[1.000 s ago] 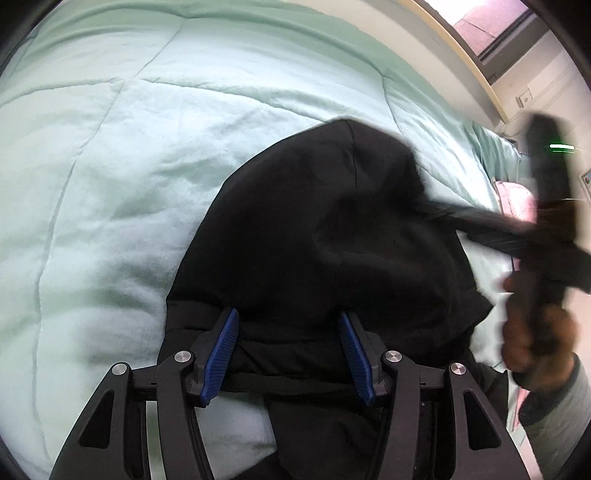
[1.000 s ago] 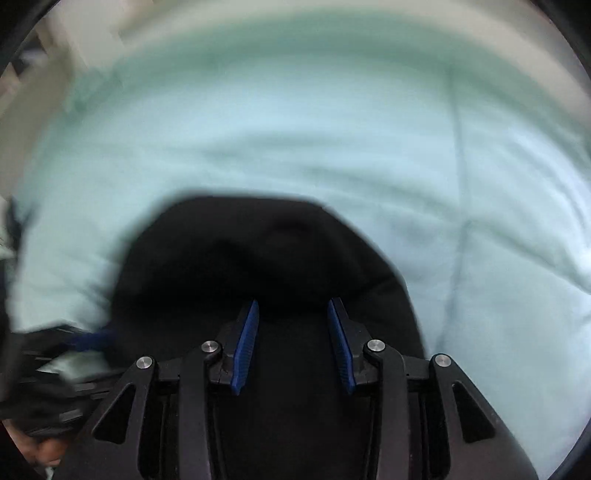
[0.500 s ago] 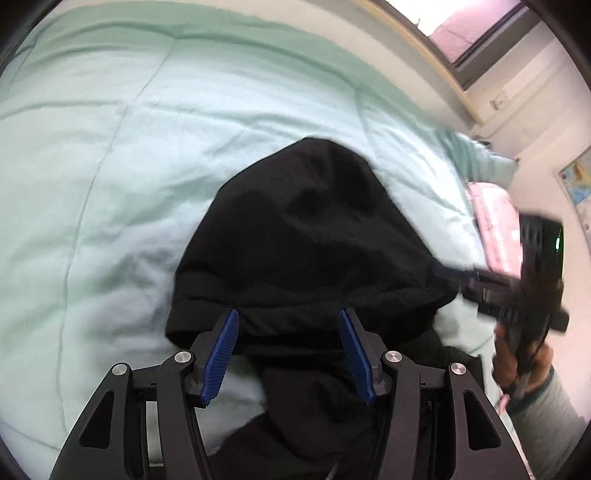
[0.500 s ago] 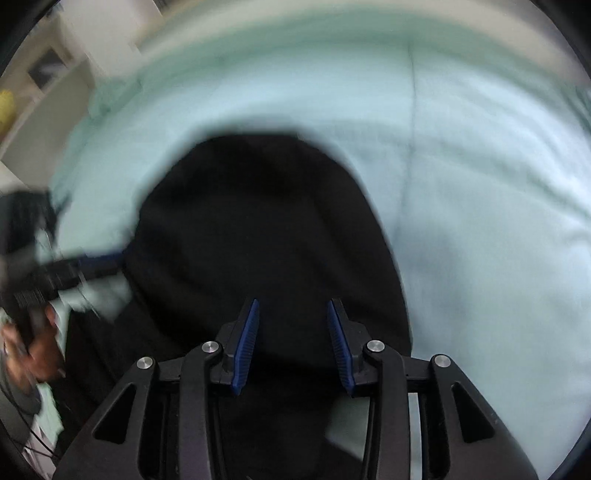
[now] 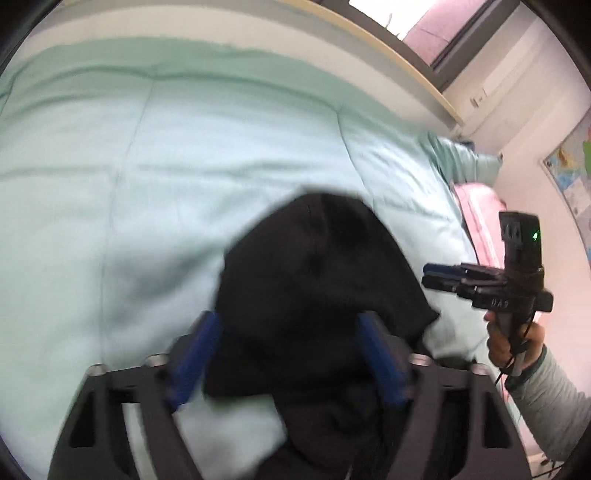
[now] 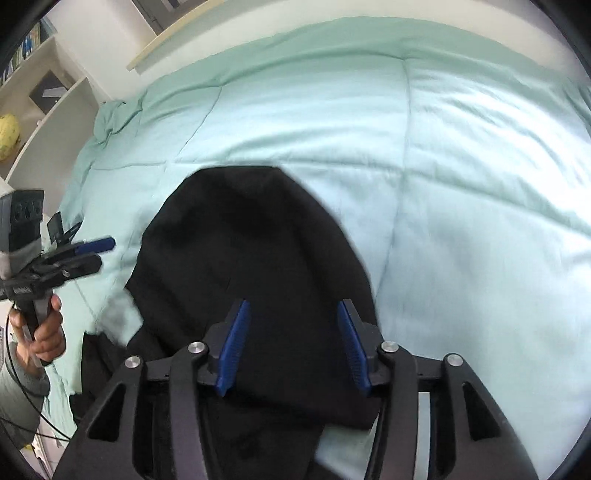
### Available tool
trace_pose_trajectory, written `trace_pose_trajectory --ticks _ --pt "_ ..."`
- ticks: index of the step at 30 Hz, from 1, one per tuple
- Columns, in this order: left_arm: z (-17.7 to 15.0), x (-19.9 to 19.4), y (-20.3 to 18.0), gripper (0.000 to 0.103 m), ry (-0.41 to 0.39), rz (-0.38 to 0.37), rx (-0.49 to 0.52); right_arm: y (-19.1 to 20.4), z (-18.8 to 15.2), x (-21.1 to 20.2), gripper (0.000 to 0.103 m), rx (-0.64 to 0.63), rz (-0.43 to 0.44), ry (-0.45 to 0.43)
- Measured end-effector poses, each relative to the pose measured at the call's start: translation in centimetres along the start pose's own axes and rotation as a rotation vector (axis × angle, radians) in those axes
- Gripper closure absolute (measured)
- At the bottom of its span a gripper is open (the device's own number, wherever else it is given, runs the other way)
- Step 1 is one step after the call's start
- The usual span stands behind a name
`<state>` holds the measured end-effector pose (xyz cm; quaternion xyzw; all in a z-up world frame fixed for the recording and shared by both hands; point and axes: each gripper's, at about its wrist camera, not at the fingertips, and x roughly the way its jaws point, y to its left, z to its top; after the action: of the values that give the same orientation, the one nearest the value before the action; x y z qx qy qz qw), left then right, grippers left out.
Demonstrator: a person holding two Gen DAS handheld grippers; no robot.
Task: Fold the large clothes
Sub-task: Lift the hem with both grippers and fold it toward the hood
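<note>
- The quilt (image 6: pixel 461 155) fills most of both frames.
- The hoodie (image 6: pixel 251 266) lies on it, lower centre.
- My left gripper (image 5: pixel 291 362) gapes, empty.
- My right gripper (image 6: pixel 291 347) is likewise parted, holding nothing.

Soft, even daylight from the window (image 5: pixel 424 22) — fisheye bending at dark rims, motion blur on left fingers (image 5: pixel 192 354).

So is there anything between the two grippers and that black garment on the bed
Nothing visible. The black fabric garment lies on the mint-green quilted bedspread, with the open right gripper and open left gripper just above it, neither holding it.
</note>
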<state>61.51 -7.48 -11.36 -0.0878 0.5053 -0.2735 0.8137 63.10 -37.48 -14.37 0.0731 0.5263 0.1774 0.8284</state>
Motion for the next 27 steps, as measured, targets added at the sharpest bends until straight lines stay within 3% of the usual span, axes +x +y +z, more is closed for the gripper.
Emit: trace_pose_trajectory --ticks 7,11,14,15,16,17,18,20,27 --pt "5.5 6.7 2.8 0.021 0.179 -0.125 -0.01 -2.9 3.6 5.1 0.05 0.03 0.076 0.066" --pt "5.5 10.7 3.8 0.021 0.281 -0.233 -0.044 -4.6 4.4 8.0 0.05 0.053 0.163 0.113" --pt "5.4 11.9 3.9 0.026 0.281 -0.272 -0.074 -5.0 4.7 10.2 0.053 0.055 0.254 0.149" --pt "5.2 11.5 3.6 0.048 0.25 -0.264 -0.058 -4.2 4.3 10.3 0.077 0.032 0.263 0.147" --pt "4.8 11.1 3.1 0.061 0.233 -0.261 -0.037 -3.1 4.0 9.7 0.085 -0.023 0.256 0.142" --pt "4.6 10.5 2.5 0.072 0.213 -0.262 -0.012 -2.2 3.7 8.9 0.085 -0.051 0.238 0.126" --pt "4.3 9.8 1.8 0.077 0.196 -0.264 0.009 -1.2 3.4 7.8 0.087 -0.082 0.22 0.103" --pt "3.6 7.2 0.0 0.082 0.157 -0.273 0.067 0.9 2.4 4.7 0.089 -0.145 0.19 0.05" --pt "-1.8 -5.1 -6.8 0.082 0.059 -0.303 0.261 7.7 -4.0 -8.1 0.089 -0.287 0.102 -0.106"
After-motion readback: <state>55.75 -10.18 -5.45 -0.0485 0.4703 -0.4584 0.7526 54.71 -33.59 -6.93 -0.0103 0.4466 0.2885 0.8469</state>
